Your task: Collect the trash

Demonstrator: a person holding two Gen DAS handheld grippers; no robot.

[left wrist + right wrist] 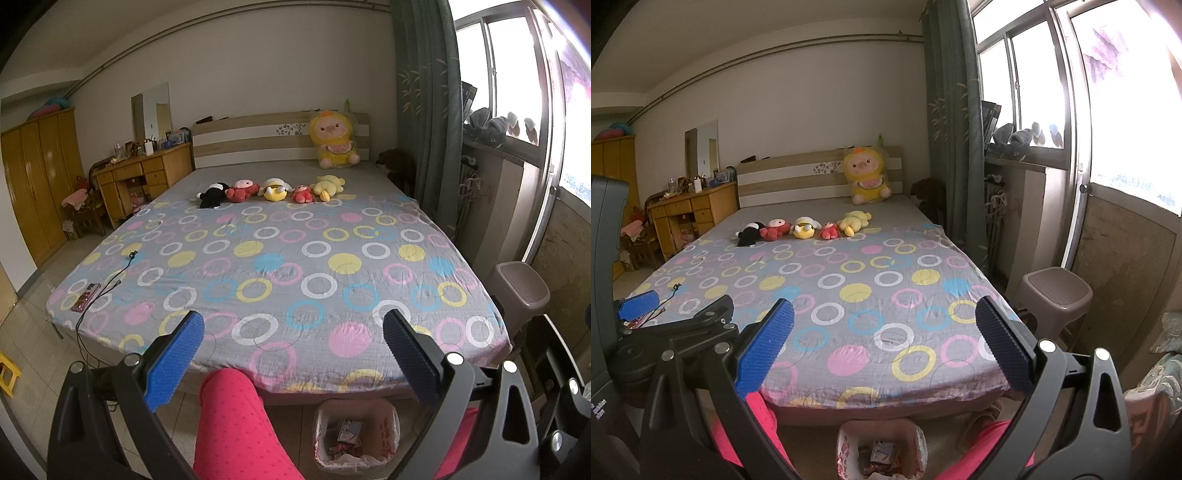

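A small trash bin (356, 432) lined with a white and red plastic bag stands on the floor at the foot of the bed, with wrappers inside; it also shows in the right wrist view (882, 450). My left gripper (291, 354) is open and empty, held above the bed's near edge, up and left of the bin. My right gripper (884, 345) is open and empty, also above the bed's foot. The left gripper's blue pad (639, 304) shows at the left of the right wrist view.
The bed (280, 258) has a grey sheet with coloured rings. Several plush toys (273, 190) lie in a row near the headboard. A pink phone with a black cable (86, 297) lies on the bed's left edge. A plastic stool (1054, 295) stands to the right. My pink-clad legs (236, 424) are in front.
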